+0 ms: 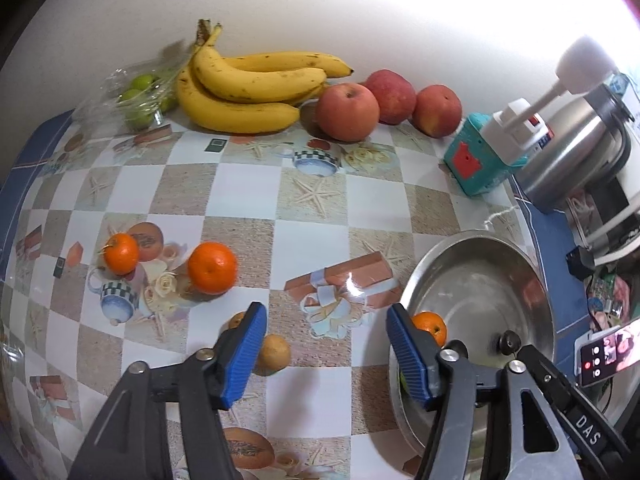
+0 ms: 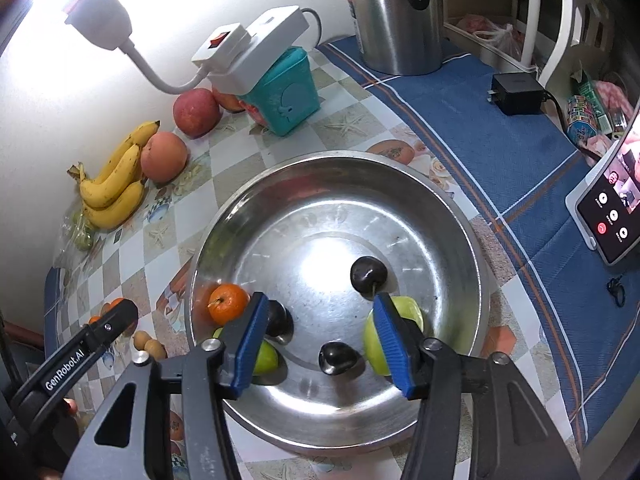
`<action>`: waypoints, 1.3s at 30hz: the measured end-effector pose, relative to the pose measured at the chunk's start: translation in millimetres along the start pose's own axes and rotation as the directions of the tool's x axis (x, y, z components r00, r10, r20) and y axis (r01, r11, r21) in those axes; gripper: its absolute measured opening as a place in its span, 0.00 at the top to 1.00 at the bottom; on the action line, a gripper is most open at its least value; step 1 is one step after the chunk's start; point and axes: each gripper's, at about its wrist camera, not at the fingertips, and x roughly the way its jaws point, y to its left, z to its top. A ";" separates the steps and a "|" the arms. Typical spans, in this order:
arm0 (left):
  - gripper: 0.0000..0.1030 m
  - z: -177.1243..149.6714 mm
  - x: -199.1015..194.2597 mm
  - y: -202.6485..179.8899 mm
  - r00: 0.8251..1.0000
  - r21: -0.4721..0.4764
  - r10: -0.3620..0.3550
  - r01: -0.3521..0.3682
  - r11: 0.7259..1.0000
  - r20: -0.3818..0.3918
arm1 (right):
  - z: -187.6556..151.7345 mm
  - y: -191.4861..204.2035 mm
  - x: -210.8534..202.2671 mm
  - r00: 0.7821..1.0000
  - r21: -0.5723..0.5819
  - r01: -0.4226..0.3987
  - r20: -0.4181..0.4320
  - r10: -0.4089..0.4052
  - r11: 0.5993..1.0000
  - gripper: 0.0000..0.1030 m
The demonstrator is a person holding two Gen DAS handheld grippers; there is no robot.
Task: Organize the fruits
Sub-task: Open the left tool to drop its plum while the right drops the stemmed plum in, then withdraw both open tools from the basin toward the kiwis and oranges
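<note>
A steel bowl (image 2: 460, 240) holds an orange (image 2: 228, 304), two green apples (image 2: 376, 348), and three dark plums (image 2: 368, 274). My right gripper (image 2: 320, 340) is open and empty just above the bowl. My left gripper (image 1: 326, 352) is open and empty over the table left of the bowl (image 1: 532, 280). Two oranges (image 1: 212, 267) lie ahead of it, and two small brown fruits (image 1: 274, 354) lie by its left finger. Bananas (image 1: 248, 92), three red apples (image 1: 347, 112) and a bag of green fruits (image 1: 136, 96) sit along the wall.
A teal box (image 2: 288, 96) with a white power strip (image 2: 248, 48) and lamp stands by the wall. A steel kettle (image 2: 396, 12), a black charger (image 2: 516, 92) and a phone on a stand (image 2: 608, 208) are on the blue cloth at the right.
</note>
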 end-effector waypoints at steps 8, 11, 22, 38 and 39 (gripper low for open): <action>0.04 -1.6 4.9 6.4 0.999 -0.037 0.045 -0.045 0.998 -0.003 | -1.3 5.0 4.2 0.999 -0.053 0.039 0.008 -0.039 0.998 0.21; 0.03 -2.5 5.9 7.8 0.998 -0.037 0.061 -0.061 0.997 -0.002 | -1.3 5.1 4.0 0.999 -0.057 0.043 0.012 -0.042 0.997 0.21; 0.00 -2.8 3.2 5.3 0.996 -0.008 0.087 -0.086 0.996 0.019 | -1.3 5.0 3.4 0.998 -0.054 0.046 0.034 -0.045 0.997 0.05; 0.00 0.3 -9.5 18.5 0.990 0.046 0.133 -0.136 0.990 0.056 | -5.1 18.4 8.9 1.000 -0.073 0.019 0.008 -0.019 0.997 0.05; 0.00 1.2 -11.3 22.3 0.988 0.047 0.144 -0.147 0.988 0.062 | -5.7 21.3 8.9 1.000 -0.078 0.015 0.010 -0.014 0.997 0.05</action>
